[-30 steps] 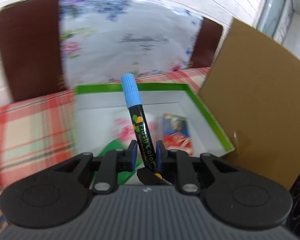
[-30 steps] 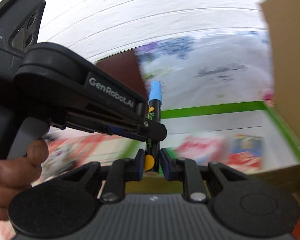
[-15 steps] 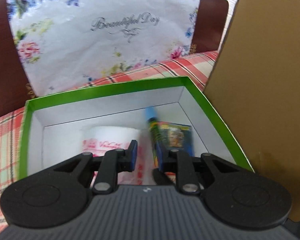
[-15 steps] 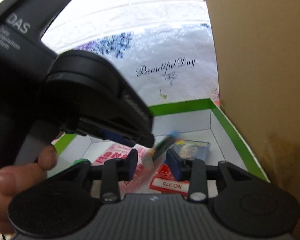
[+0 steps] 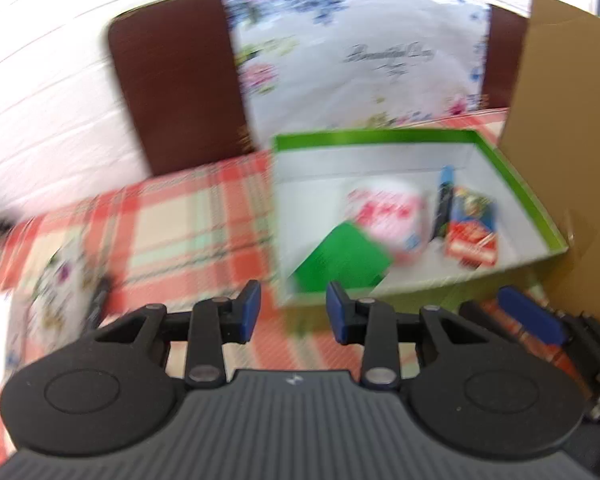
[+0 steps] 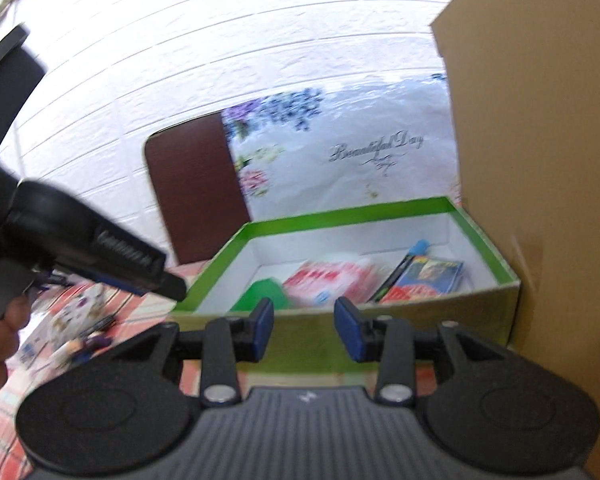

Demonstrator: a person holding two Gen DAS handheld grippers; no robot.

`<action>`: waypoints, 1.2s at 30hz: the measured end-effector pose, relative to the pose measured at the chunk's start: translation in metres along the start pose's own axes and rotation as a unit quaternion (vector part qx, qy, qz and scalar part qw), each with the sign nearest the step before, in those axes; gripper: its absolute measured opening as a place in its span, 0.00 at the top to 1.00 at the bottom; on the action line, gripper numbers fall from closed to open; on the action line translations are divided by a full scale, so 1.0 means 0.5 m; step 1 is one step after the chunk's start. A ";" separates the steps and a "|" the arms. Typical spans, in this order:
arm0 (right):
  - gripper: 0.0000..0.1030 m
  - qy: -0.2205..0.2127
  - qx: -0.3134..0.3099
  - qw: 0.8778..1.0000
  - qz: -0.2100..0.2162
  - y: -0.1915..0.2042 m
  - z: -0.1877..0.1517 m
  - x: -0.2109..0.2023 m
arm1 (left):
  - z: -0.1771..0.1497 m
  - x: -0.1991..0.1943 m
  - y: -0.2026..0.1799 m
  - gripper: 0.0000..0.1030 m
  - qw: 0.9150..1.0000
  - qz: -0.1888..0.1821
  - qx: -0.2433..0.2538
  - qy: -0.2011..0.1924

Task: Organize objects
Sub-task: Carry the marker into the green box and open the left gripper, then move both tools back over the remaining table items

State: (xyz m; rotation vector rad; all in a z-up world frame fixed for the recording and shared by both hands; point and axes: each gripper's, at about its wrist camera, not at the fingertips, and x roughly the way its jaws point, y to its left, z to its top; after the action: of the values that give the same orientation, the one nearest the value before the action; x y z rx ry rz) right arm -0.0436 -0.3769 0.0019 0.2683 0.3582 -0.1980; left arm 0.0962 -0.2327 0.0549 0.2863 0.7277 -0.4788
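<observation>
Left tool (image 5: 293,310) and right tool (image 6: 303,327) both spread wide, empty. Blue-capped black marker (image 5: 444,200) lies inside green-rimmed white cardboard box (image 5: 372,136), near its right wall.

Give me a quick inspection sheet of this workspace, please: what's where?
Surface: red plaid tablecloth.
Job's things: green-rimmed box holds blue-capped marker, pink-printed white roll, green card, red-and-blue packet.
Clutter: blurred small items on the cloth.
Grippers: left gripper and right gripper open, empty.
Cables: nothing seen.
Surroundings: cardboard panel, brown chair, floral bag, white brick wall.
</observation>
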 end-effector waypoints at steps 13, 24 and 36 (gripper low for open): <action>0.66 0.022 -0.052 0.998 0.038 0.130 -0.020 -0.070 | -0.123 -0.072 0.114 0.63 0.998 0.050 -0.050 0.001; 0.63 0.042 -0.098 0.992 0.063 0.226 -0.044 -0.075 | -0.173 -0.104 0.218 0.63 0.992 0.086 -0.088 -0.016; 0.63 0.107 -0.135 0.978 0.117 0.323 -0.095 -0.023 | -0.247 -0.085 0.388 0.63 0.976 0.115 -0.183 0.011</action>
State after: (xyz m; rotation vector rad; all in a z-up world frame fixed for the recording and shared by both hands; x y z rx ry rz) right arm -0.0309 -0.2088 -0.0009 0.0605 0.5572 0.1130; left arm 0.0983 -0.0028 0.0127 0.0281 0.7784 -0.1157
